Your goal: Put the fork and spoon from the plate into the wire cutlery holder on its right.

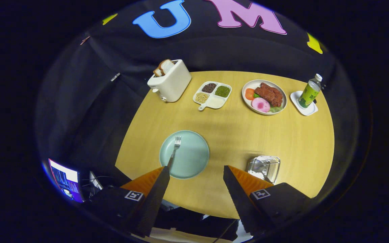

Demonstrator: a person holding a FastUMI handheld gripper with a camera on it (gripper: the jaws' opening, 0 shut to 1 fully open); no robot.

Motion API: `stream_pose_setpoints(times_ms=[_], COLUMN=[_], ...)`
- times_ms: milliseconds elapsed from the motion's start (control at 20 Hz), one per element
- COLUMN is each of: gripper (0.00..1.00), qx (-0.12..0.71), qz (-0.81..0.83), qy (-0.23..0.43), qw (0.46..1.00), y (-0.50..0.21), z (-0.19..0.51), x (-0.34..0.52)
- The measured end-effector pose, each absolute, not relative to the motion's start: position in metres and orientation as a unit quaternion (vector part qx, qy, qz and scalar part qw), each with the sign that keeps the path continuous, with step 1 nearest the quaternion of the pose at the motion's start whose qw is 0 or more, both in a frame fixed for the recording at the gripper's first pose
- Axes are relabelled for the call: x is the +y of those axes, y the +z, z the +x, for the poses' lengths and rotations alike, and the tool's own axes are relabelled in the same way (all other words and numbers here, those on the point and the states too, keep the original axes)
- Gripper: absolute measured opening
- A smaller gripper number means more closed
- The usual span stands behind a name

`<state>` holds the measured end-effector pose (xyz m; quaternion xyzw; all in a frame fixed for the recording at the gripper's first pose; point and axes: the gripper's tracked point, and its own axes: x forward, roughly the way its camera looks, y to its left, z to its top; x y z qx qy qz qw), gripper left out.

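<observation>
- While the gripper (pixel 196 172) hangs above the table's (pixel 282 135) near edge, its fingers stand wide apart, holding nothing.
- Silvery fork (pixel 174 151) lies on the pale green plate (pixel 191 158), tines pointing far, handle toward the left finger.
- Wire holder (pixel 264 168) sits right of the plate.

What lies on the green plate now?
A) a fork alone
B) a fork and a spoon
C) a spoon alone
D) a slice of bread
A: on the plate lies the fork alone, tines away from the open tool; no spoon is seen beside it.
</observation>
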<state>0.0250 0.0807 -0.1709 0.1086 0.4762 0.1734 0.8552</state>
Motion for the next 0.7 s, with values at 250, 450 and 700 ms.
stream_pose_setpoints(times_ms=[250, 450, 700], gripper=[0.99, 1.0, 1.0], qx=[0.472, 0.498, 0.545], qz=[0.117, 0.106, 0.104], qy=[0.178, 0.186, 0.169], qw=[0.856, 0.84, 0.815], y=[-0.19, -0.229, -0.292], z=[0.037, 0.035, 0.034], x=[0.135, 0.178, 0.215])
